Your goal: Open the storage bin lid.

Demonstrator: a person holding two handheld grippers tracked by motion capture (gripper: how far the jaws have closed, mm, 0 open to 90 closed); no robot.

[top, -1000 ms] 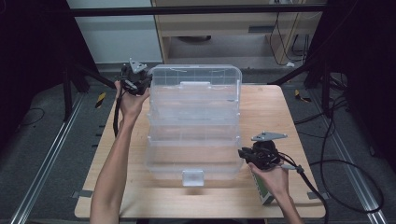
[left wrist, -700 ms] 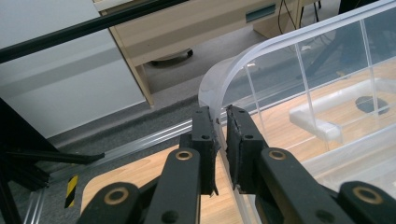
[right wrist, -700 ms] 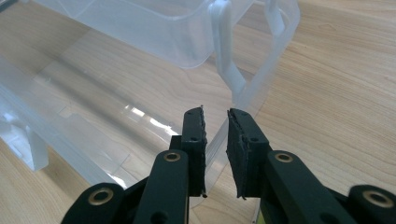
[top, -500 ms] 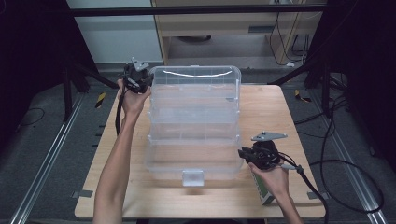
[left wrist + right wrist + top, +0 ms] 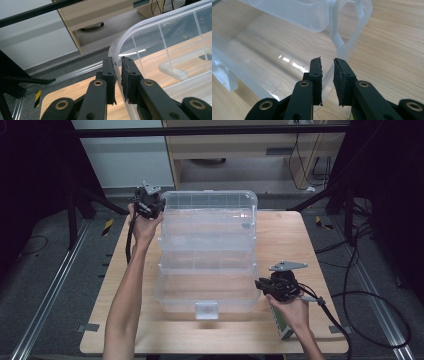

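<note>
My clear tiered box (image 5: 207, 252) sits mid-desk (image 5: 300, 240), already fanned open in steps. My left tongs (image 5: 117, 66) pinch its far rim at eleven o'clock; my right tongs (image 5: 327, 75) straddle the near tray's wall at four o'clock, nearly closed on it. I judge only closing or shifting remains. A green carton (image 5: 281, 326) by my right hand crowds that corner.

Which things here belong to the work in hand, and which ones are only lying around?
In the work:
- clear plastic organizer box, open in tiers
- left gripper, jaws pinching the lid's rim
- right gripper, jaws astride the base's wall

Lying about:
- green-and-white carton under the right hand
- wooden table
- yellow-and-black tape marks on the floor
</note>
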